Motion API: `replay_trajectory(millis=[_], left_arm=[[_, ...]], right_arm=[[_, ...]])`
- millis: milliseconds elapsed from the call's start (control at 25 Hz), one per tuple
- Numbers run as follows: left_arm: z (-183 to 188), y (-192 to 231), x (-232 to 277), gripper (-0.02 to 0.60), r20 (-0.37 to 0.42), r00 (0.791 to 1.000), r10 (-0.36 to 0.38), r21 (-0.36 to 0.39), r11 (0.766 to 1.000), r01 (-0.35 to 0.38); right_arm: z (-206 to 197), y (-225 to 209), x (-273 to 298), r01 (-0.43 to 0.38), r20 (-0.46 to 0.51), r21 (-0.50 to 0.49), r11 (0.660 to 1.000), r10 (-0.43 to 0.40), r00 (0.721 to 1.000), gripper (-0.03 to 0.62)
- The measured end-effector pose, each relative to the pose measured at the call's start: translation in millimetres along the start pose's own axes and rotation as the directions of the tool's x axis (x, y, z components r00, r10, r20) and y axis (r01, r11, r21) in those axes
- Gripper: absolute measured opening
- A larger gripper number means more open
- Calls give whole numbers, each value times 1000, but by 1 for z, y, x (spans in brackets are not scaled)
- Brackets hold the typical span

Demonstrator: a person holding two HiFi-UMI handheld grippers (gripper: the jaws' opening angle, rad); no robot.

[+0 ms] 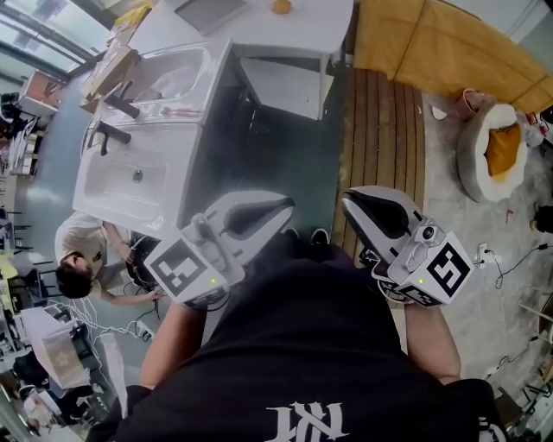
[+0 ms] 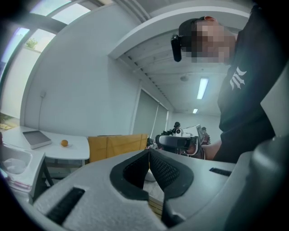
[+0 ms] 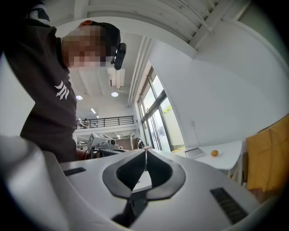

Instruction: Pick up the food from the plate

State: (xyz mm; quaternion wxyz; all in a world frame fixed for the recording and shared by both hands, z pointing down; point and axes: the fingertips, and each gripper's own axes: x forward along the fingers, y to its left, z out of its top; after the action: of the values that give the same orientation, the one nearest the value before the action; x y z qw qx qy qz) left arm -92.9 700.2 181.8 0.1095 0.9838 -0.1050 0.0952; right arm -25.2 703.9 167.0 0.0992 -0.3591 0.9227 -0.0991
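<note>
Holding left claw (image 1: 278, 207) and right claw (image 1: 352, 202) pressed together, empty, well apart from food (image 1: 282, 6) on counter (image 1: 324, 22). Risk: reaching in unspread, knocking food away.

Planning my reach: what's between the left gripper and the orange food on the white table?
Head view: grey floor, then a low white surface by the table that bears the food.

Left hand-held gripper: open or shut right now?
Shut. The left hand-held gripper shows its jaw tips touching in its own view, with nothing between them.
</note>
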Motion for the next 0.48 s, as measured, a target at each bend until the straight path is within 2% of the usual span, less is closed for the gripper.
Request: replay_trajectory(millis=[280, 480], left_arm=[[-6, 14, 3, 5, -9, 999, 35, -16, 999, -35], [-4, 46, 12, 5, 4, 999, 32, -42, 999, -32]], right_arm=[[-8, -24, -8, 45, -2, 18, 999, -45, 999, 3], [-5, -54, 7, 79, 8, 6, 997, -79, 997, 3]])
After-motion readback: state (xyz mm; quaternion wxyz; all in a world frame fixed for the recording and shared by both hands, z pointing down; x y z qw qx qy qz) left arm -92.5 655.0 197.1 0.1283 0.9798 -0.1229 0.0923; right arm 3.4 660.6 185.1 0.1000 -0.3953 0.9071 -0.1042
